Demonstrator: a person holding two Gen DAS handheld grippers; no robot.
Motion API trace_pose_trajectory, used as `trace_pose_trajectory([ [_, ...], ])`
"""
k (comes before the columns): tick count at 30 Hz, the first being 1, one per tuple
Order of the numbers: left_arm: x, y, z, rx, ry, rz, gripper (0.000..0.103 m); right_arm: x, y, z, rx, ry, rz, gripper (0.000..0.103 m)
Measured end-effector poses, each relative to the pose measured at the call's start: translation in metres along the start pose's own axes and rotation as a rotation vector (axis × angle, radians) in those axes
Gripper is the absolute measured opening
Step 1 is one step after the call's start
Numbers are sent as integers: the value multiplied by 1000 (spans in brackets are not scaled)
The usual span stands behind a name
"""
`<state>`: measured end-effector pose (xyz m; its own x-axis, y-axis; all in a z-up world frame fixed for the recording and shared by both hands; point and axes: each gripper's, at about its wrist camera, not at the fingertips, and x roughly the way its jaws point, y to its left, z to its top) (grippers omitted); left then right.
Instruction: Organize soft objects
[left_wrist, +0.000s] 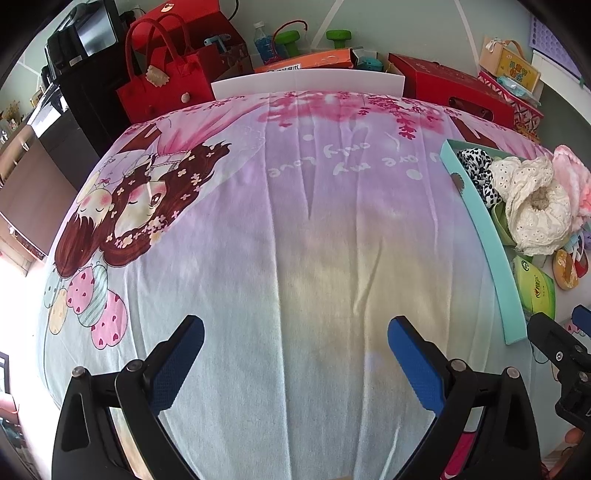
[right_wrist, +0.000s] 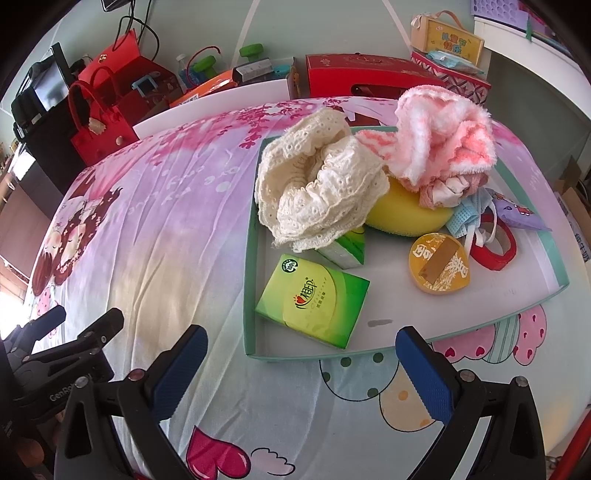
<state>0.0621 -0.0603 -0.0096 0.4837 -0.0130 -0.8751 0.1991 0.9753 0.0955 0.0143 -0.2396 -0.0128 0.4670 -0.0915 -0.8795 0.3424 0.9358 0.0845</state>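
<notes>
Tray (right_wrist: 550, 254) holding 1 cream lace cloth (right_wrist: 317, 192), 1 pink towel (right_wrist: 443, 144), 1 yellow sponge (right_wrist: 406, 218), 2 green tissue packs (right_wrist: 314, 302); left gripper (left_wrist: 295, 365), right gripper (right_wrist: 301, 373) hovering wide apart, gripping nothing.

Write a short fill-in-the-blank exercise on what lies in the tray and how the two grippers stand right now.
1. The cream lace fabric lies inside the teal ____.
2. Behind the lace, the pink fluffy cloth partly covers a ____ sponge.
3. Both the left gripper and the right gripper are ____ and hold nothing.
4. The tissue pack nearest the right gripper is mostly ____ in colour.

Missing words: tray; yellow; open; green
</notes>
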Motion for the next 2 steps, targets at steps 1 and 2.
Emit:
trace_pose_trajectory([
  [1,0,0,0,-1,1,-1,100,0,0,0,0,0,0,103],
  [2,0,0,0,-3,2,-3,100,0,0,0,0,0,0,103],
])
